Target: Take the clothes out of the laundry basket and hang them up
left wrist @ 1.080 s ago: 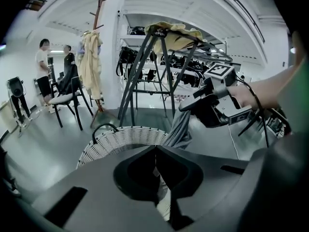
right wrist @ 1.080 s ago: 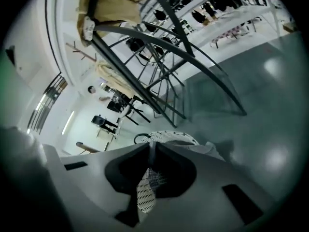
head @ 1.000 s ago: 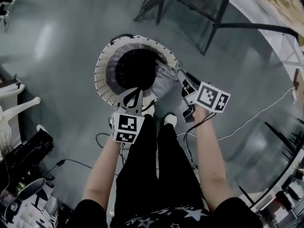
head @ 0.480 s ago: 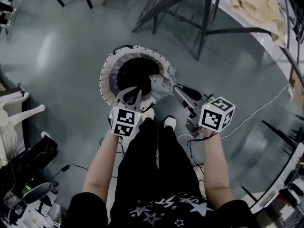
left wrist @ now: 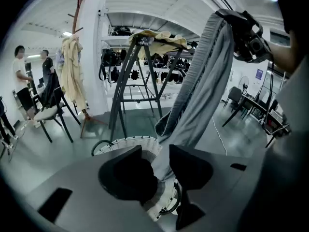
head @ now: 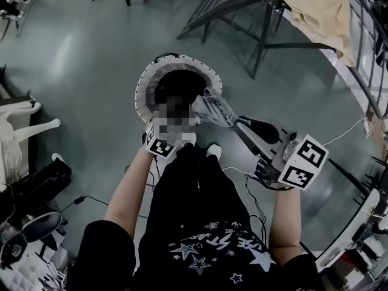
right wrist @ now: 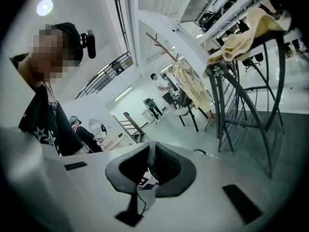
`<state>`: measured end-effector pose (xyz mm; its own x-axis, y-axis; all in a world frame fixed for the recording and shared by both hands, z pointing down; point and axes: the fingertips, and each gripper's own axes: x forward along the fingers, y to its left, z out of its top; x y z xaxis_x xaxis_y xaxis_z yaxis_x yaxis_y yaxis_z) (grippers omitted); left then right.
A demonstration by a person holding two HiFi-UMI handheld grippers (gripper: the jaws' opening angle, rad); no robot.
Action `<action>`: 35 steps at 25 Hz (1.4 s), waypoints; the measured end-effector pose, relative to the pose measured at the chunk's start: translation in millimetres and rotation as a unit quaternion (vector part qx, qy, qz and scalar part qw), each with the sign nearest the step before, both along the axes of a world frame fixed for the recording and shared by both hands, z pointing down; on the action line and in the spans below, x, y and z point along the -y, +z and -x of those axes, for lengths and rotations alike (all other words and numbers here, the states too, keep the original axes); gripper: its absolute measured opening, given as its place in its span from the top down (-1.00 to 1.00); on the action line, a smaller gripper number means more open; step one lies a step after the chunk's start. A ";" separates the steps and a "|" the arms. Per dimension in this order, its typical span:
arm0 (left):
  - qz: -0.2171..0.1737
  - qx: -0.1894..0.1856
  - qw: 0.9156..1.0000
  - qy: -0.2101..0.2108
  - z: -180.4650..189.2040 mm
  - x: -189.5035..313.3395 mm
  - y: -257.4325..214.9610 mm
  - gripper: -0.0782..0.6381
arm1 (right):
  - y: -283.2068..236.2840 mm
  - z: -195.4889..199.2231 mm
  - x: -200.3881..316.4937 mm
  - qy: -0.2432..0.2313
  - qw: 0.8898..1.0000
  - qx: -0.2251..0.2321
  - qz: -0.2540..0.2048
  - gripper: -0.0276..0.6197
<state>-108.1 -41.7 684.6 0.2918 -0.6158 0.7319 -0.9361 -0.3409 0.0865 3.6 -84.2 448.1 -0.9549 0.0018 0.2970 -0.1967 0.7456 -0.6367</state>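
Jaws, left gripper [left wrist: 155,151]: opening, pads apart. The grey garment [left wrist: 203,91] hangs in the gap, but neither pad presses on it.

Jaws, right gripper [right wrist: 150,151]: closed to a narrow slit on a thin fold of the garment. In the left gripper view this gripper sits up at the top end of the cloth, so it carries the whole weight.

Garment position: head view shows it bunched at the right gripper's tips, over the near right rim of the basket [head: 148,86]. It is raised clear at the top. The lower end trails down toward the basket mouth, and I cannot tell whether it has left the basket entirely.

Progress, judged:
- Take-out step: nearly done for this one garment.
- Hanging step: not yet done. The rack [head: 260,23] stands beyond the basket, well apart from the garment.
- A beige cloth [head: 321,11] lies draped over the rack top. It may be an item already hung, but that is unconfirmed.
- Basket interior reads dark, and a mosaic patch covers part of it. I cannot tell what remains inside.

Left to do, judged: lift the hem free, carry the garment to the rack, drape it there, then check the basket for more.
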 end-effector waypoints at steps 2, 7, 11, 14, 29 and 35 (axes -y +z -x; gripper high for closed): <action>-0.014 -0.009 1.000 0.004 0.3 4.2 -8.7 0.17 | -18.8 1.6 -6.5 -0.019 1.000 0.005 -0.016 0.82; -0.053 -0.045 0.997 0.045 -20.8 18.1 -45.8 -0.07 | -69.1 1.1 -28.9 -0.050 0.997 0.021 -0.050 0.82; -0.059 -0.008 0.990 0.127 -39.5 19.0 -54.7 -0.17 | -98.8 2.4 -41.7 -0.062 0.995 0.036 -0.067 0.82; -0.067 0.010 0.987 0.149 -47.1 20.7 -58.3 -0.17 | -112.8 0.3 -44.9 -0.060 0.994 0.044 -0.075 0.82; -0.103 0.046 0.976 0.184 -29.3 17.3 -143.8 0.66 | -124.0 -79.7 -21.0 0.105 0.988 0.000 -0.116 0.82; -0.132 0.060 0.964 0.223 -37.5 38.8 -203.5 0.66 | -139.8 -148.3 -7.3 0.209 0.965 -0.024 -0.157 0.82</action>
